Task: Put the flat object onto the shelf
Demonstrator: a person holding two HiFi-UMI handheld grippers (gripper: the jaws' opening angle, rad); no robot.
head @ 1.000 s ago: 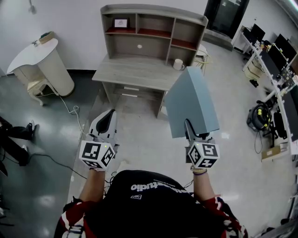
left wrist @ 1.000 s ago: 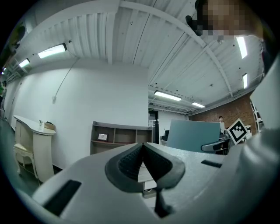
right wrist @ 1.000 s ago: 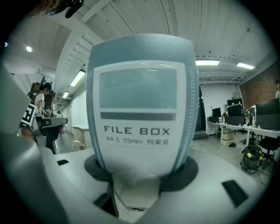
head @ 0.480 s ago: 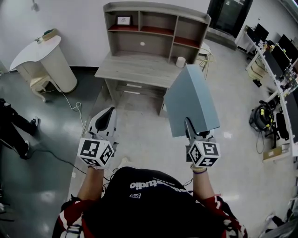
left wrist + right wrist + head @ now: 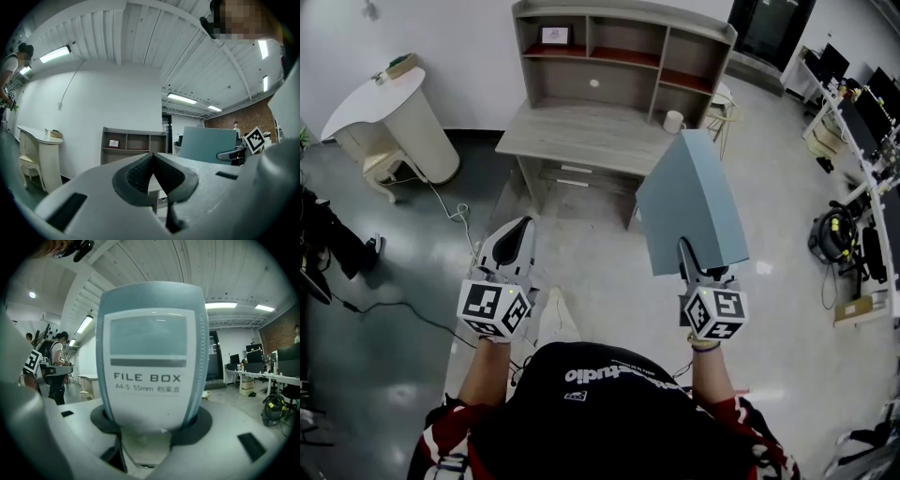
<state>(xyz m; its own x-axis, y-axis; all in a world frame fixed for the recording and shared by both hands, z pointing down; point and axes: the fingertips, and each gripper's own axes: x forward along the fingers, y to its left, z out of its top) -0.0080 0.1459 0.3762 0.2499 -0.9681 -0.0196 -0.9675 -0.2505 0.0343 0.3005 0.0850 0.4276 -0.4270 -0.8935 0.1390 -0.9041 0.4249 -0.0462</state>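
Observation:
A flat grey-blue file box (image 5: 692, 206) stands upright in my right gripper (image 5: 688, 264), which is shut on its lower end. In the right gripper view the box's labelled spine (image 5: 150, 352) fills the middle, and the pads (image 5: 192, 420) press on both sides. My left gripper (image 5: 518, 236) is held level at the left, shut with nothing between its jaws, which meet at their tips (image 5: 152, 157). The grey wooden shelf unit (image 5: 619, 52) sits on a desk (image 5: 581, 141) ahead of both grippers, some way off. Its compartments hold a small framed card (image 5: 554, 36).
A white mug (image 5: 673, 121) stands at the desk's right end. A white round table (image 5: 384, 117) is at the left by the wall, with cables (image 5: 450, 220) on the floor. Desks with monitors (image 5: 862, 103) and a black-yellow machine (image 5: 834, 234) line the right side.
A foot of the person has come into view between the grippers and the shelf unit has shifted slightly right. The bystander at the left edge has moved. Both grippers keep their pose.

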